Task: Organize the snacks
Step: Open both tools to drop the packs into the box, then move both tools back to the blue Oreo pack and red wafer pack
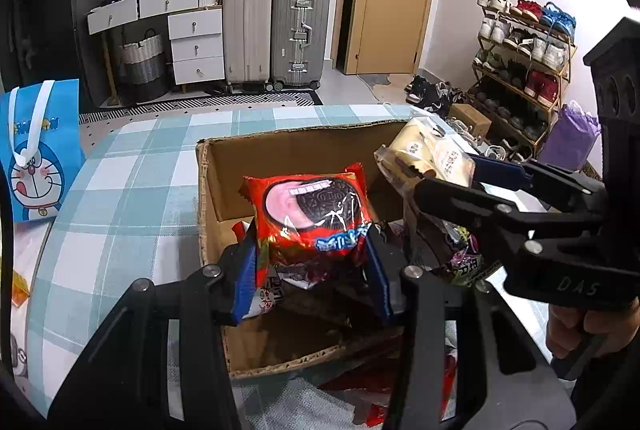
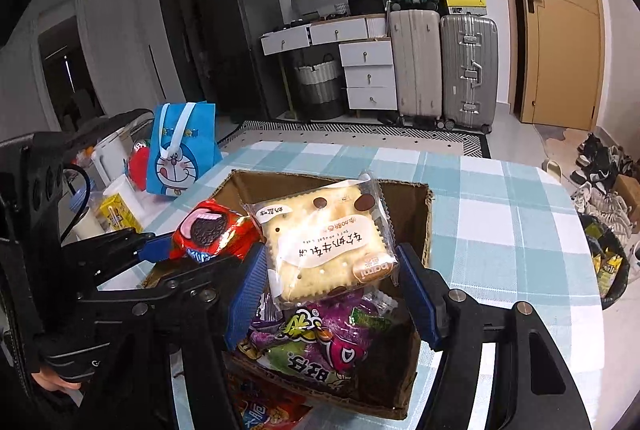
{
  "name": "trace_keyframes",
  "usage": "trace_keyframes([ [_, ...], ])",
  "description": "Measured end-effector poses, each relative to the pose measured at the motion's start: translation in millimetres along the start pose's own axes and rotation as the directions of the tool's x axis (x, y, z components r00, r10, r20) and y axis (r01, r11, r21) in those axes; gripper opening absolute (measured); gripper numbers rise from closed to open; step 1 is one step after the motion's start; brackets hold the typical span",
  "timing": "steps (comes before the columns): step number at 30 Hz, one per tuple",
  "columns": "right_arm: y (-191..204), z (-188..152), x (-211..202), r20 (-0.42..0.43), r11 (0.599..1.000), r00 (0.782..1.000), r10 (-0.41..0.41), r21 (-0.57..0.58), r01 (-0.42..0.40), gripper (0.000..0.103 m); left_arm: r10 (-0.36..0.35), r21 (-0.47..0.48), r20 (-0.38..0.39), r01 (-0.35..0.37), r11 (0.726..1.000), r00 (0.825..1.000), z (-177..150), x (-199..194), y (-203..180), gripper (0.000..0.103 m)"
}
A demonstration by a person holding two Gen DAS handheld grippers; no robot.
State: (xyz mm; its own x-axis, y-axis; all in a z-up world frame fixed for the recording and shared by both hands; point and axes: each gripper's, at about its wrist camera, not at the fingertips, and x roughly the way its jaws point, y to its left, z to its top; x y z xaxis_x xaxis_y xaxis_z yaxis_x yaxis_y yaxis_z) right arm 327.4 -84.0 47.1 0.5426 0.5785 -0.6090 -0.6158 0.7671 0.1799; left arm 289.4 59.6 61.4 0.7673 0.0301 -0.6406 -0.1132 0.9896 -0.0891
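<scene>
My left gripper [image 1: 314,264] is shut on a red Oreo packet [image 1: 314,218] and holds it over the open cardboard box [image 1: 280,157]. My right gripper [image 2: 334,290] is shut on a cream cracker packet [image 2: 326,244] and holds it over the same box [image 2: 408,201]. The right gripper [image 1: 448,175] with the cracker packet [image 1: 426,149] shows at the right of the left wrist view. The left gripper [image 2: 196,252] with the Oreo packet [image 2: 212,232] shows at the left of the right wrist view. Several snack packets [image 2: 316,342] lie in the box.
The box stands on a table with a blue checked cloth [image 2: 500,213]. A blue Doraemon bag [image 1: 34,149] stands at the table's left, beside a yellow carton [image 2: 116,216] and cups. More packets [image 2: 272,410] lie in front of the box. Suitcases, drawers and a shoe rack [image 1: 524,69] stand beyond.
</scene>
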Motion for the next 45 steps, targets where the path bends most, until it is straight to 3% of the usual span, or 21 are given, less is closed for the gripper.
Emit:
trace_keyframes([
  [8,-5,-2,-1,-0.004,1.000,1.000,-0.022,0.012,0.022,0.067,0.016,-0.004,-0.029,-0.016,1.000,0.999,4,14,0,0.044],
  [14,-4,-1,-17,0.040,1.000,0.999,-0.017,0.021,0.016,0.084,0.031,0.009,-0.016,-0.031,0.999,0.999,3,9,2,0.047],
  [16,-4,-2,-27,0.060,0.999,0.998,-0.033,0.015,0.032,0.090,0.033,0.017,-0.007,-0.033,0.999,0.999,2,3,1,0.053],
  [18,-4,-5,-36,0.061,0.999,0.997,-0.053,0.016,0.052,0.096,0.033,0.027,0.008,-0.033,0.999,0.999,0,-4,0,0.068],
  [19,-5,-8,-41,0.059,0.998,0.997,-0.059,0.020,0.058,0.099,0.030,0.034,0.015,-0.030,0.999,0.999,-2,-9,-1,0.071],
  [25,-12,-32,-66,0.055,0.995,0.996,-0.066,0.076,0.061,0.102,0.035,0.045,0.038,-0.037,0.998,0.999,-14,-36,-3,0.102],
  [45,31,-110,-103,-0.056,0.999,0.998,-0.025,0.033,0.026,0.102,0.010,0.008,0.017,-0.010,1.000,1.000,-98,-123,8,0.103],
])
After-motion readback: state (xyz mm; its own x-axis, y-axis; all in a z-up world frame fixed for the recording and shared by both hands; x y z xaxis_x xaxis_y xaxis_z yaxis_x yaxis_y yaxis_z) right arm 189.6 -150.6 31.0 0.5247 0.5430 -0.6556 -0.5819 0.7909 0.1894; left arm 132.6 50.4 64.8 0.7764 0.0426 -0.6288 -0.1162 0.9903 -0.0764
